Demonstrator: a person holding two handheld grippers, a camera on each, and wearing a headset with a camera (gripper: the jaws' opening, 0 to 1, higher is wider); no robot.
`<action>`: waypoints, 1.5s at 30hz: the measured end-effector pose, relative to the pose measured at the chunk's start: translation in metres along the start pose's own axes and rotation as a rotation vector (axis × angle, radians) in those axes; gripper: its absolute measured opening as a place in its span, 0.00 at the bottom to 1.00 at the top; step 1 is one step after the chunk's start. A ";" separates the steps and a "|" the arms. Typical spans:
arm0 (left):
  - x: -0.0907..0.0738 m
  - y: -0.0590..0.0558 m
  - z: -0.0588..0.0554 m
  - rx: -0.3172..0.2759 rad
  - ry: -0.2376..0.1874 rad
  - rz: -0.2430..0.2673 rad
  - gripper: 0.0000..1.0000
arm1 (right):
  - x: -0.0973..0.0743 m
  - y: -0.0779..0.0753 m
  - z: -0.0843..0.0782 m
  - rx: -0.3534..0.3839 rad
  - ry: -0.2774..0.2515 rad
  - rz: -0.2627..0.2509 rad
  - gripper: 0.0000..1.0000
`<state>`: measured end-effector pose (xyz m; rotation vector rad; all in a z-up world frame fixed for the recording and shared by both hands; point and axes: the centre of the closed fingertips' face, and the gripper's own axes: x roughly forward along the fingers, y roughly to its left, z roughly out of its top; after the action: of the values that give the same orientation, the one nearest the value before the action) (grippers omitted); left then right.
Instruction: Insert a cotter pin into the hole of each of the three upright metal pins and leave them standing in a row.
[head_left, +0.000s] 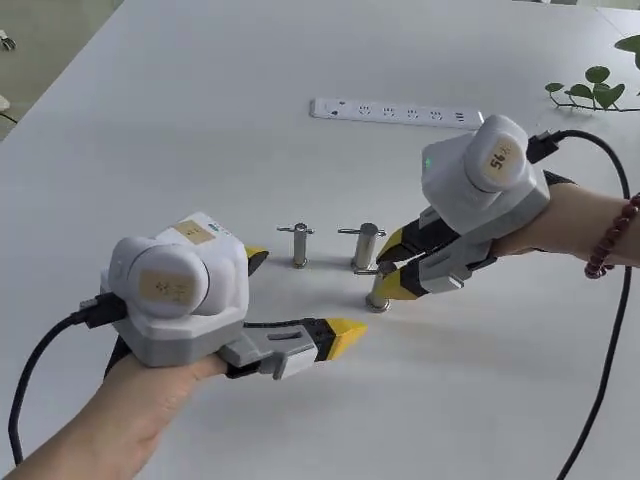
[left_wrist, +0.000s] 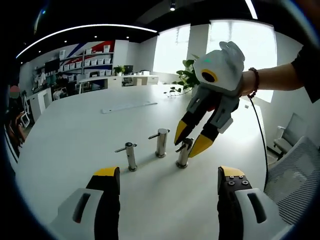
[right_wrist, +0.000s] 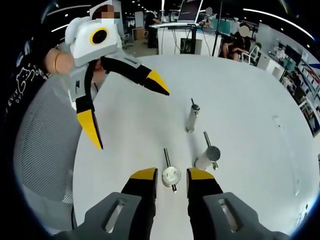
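Right gripper is hovering at the nearest metal pin. Its jaws are narrowed and flanking the pin's head, with slim gaps showing on both sides in the right gripper view, so it is not pinching. A cotter pin is sitting crosswise through that pin's hole. Middle metal pin and end metal pin are standing upright just behind, apart from each other, and each is also carrying a cross pin near the top. All three are standing on the white table. Left gripper is hanging near the pins with jaws spread wide, gripping nothing. A power strip is lying farther back.
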<state>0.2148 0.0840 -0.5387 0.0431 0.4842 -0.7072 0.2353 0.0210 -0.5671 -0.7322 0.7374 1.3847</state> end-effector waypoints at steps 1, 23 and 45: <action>-0.002 0.002 0.000 0.005 0.003 0.008 0.81 | 0.001 0.000 0.000 -0.002 0.001 0.001 0.18; -0.026 0.013 0.003 0.018 0.012 0.059 0.81 | 0.009 -0.001 -0.001 -0.034 0.009 0.022 0.09; -0.033 0.019 0.004 0.019 0.011 0.077 0.80 | -0.002 -0.010 -0.009 -0.033 0.008 -0.002 0.08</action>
<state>0.2065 0.1182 -0.5231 0.0828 0.4843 -0.6367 0.2454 0.0122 -0.5701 -0.7646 0.7213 1.3962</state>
